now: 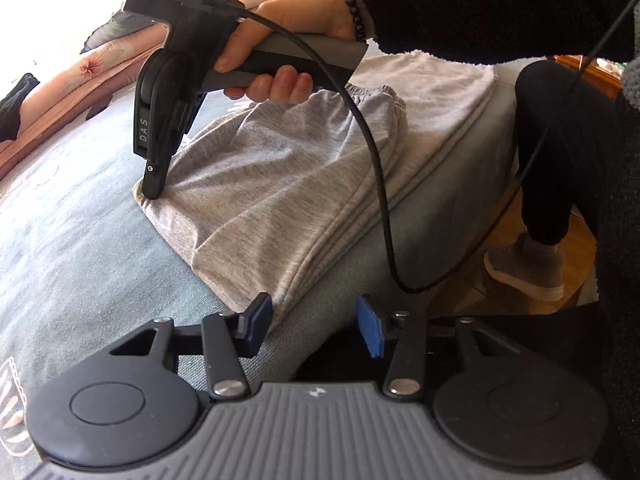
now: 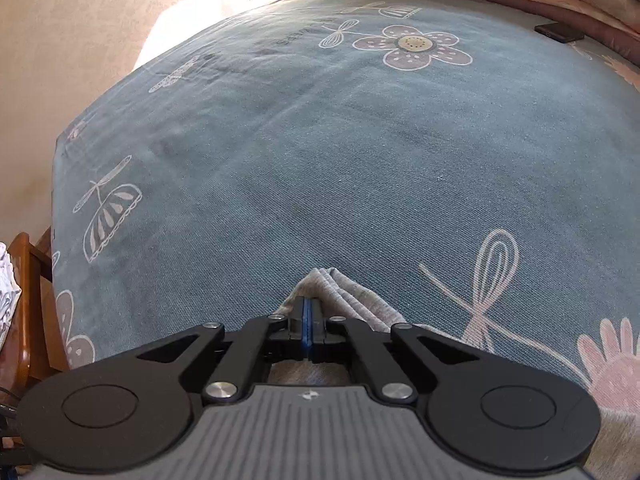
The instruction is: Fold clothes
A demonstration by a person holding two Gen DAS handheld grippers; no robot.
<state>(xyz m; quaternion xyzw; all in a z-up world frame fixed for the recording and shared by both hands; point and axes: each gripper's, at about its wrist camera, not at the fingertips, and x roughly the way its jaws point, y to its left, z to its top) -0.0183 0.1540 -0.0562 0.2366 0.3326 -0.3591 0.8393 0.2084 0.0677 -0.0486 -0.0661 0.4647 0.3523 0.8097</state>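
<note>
Your right gripper is clamped tight on the far corner of the folded grey trousers. Your left gripper stands half open, empty, at their near edge on the blue bedspread.

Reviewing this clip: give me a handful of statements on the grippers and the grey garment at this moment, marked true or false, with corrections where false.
1. The right gripper is shut at a corner of the grey garment. True.
2. The left gripper is clamped on the garment. False: its jaws stand apart, with nothing pressed between the pads; the garment's near corner lies just by them.
3. The garment lies on a blue bedspread printed with flowers. True.
4. The garment hangs in the air, clear of the bed. False: it rests in folded layers on the bedspread.
5. The hand holding the right gripper wears a beaded bracelet. True.
</note>
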